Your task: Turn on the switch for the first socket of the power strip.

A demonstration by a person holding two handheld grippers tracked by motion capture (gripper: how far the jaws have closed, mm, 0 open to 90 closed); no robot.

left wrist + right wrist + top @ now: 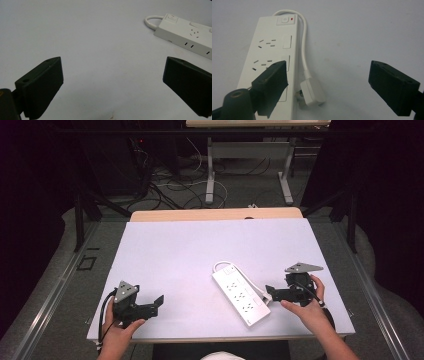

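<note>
Covering the table (150, 216), a white sheet (200, 250) faces dark surroundings.

- In the left gripper view the power strip (185, 35) runs off the right edge, so its far end is cut off.
- In the right gripper view the near end of the strip sits behind the gripper's own left jaw and runs off the bottom edge.
- The plug (312, 93) lies with its prongs tucked against the strip's side, only partly visible.
- The person's forearms are cut off by the bottom edge of the high view.
</note>
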